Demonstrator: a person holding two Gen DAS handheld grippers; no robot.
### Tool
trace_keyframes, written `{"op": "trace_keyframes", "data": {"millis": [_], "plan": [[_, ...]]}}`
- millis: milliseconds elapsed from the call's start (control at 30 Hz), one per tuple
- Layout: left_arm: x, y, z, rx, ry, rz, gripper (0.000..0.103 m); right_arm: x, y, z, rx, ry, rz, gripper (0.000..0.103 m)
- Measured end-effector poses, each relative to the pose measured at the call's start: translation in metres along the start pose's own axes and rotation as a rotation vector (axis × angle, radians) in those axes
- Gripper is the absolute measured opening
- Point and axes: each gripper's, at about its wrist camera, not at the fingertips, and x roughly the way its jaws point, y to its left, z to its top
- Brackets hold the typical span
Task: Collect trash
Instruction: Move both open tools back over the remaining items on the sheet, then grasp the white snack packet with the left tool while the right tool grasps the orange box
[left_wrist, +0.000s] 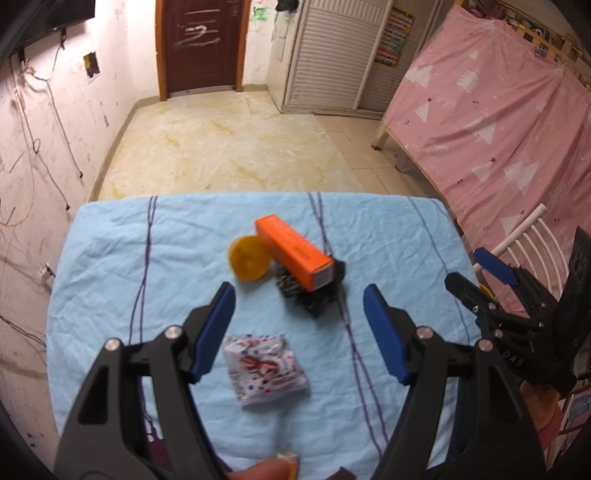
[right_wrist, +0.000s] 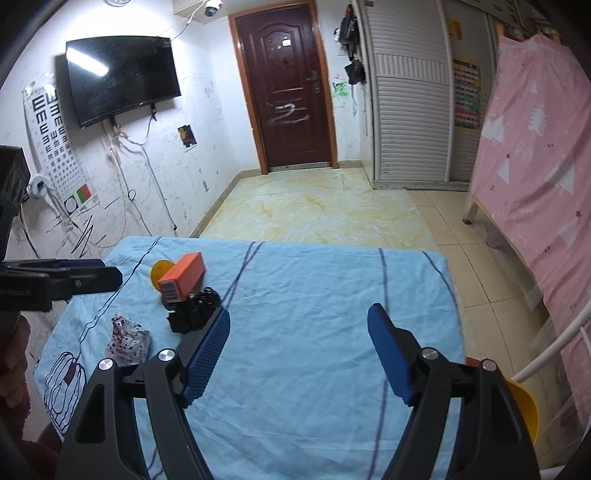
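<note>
Two grippers hovered over blue cloth (left_wrist: 147, 258), fingers spread wide, gripping nothing. Left gripper (left_wrist: 299, 291) hung above white printed wrapper (left_wrist: 266, 369). Right gripper (right_wrist: 299, 317) sat over bare cloth. Orange box (left_wrist: 295, 254) rested on crumpled black wrapper (left_wrist: 317, 295), touching yellow lid (left_wrist: 247, 262).

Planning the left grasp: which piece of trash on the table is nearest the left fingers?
The white printed wrapper, lying between the left fingers. The orange box, yellow lid and black crumpled piece sit farther back.
</note>
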Motion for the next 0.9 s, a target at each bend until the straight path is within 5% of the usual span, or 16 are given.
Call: {"op": "trace_keyframes", "data": {"millis": [633, 900], "plan": [[0.036, 0.031, -0.037, -0.055, 0.103, 0.022, 0.068, 0.042, 0.071, 0.030, -0.110, 0.046, 0.116, 0.071], [0.042, 0.030, -0.047, -0.046, 0.105, 0.010, 0.047, 0.066, 0.088, 0.030, -0.127, 0.096, 0.163, 0.071]]}}
